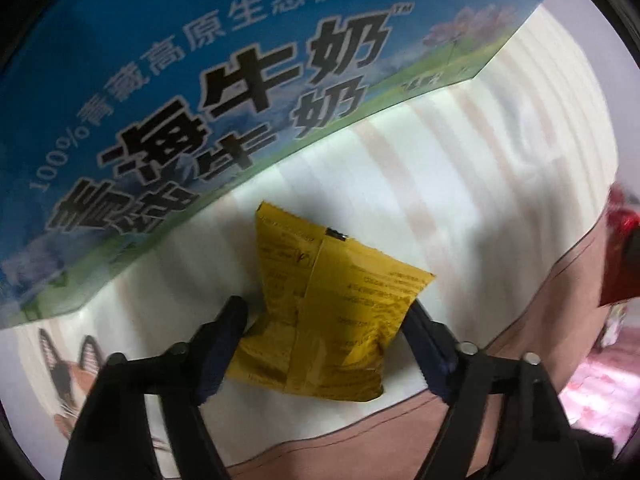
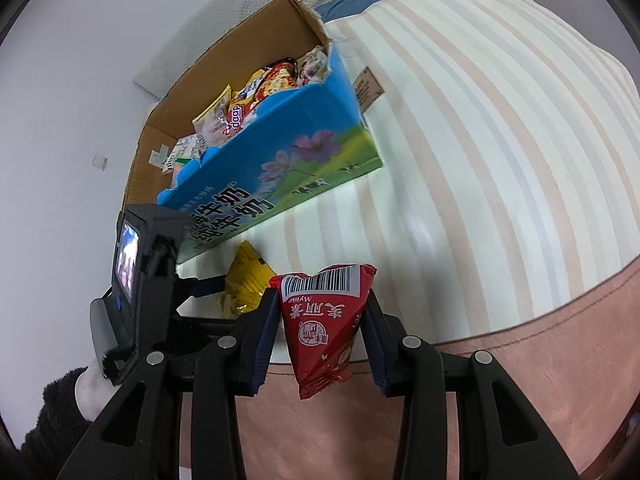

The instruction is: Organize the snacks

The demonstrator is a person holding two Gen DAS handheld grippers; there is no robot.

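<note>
My yellow packet: crinkly glossy film
My red packet: shiny film
Box: printed glossy cardboard
Bed cover: matt striped cloth

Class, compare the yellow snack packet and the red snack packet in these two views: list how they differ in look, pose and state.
1. The yellow packet is plain yellow with fine print; the red packet shows a barcode and white characters.
2. The yellow packet lies flat on the striped cover; the red packet hangs raised.
3. The left gripper straddles the yellow packet, jaws open; the right gripper is shut on the red packet.
Both are outside the blue box.
</note>
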